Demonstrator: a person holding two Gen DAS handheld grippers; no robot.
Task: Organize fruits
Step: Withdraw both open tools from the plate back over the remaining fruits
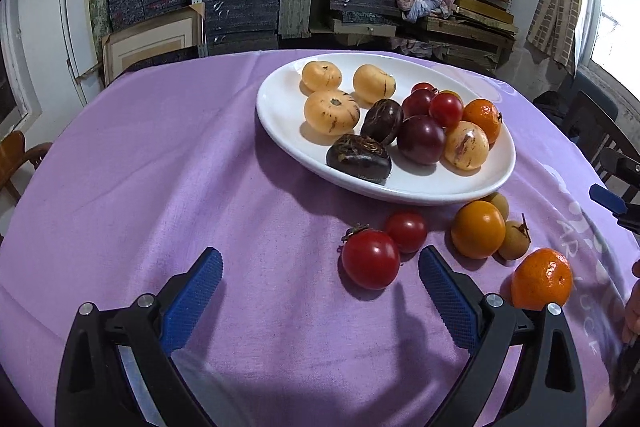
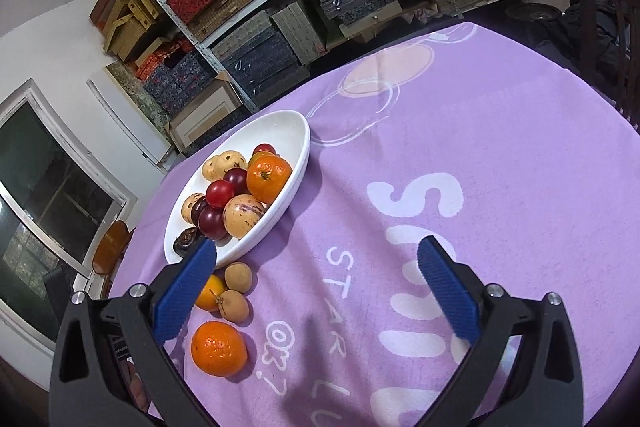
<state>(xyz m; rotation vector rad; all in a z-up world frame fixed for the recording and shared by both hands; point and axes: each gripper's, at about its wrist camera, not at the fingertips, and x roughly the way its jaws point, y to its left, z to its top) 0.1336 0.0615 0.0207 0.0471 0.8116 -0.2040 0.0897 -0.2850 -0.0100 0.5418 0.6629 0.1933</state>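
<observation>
Tomatoes (image 1: 370,259) sit just ahead of the left gripper (image 1: 320,291), nearer its right finger, jaws wide apart and empty. Right gripper (image 2: 316,291) gapes wide over bare purple cloth (image 2: 440,147), mandarin (image 2: 219,348) beside its left finger. Glossy white oval dish (image 1: 400,187) holds plums, striped yellow melons, dark fruits, a mandarin.

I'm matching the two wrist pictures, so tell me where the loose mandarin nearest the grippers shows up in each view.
Left wrist view: the mandarin lies on the cloth at lower right, just beyond the left gripper's right finger.
Right wrist view: the same mandarin lies at lower left, just inside the right gripper's left finger.
Shared landmark: the white oval dish of fruit.
</observation>
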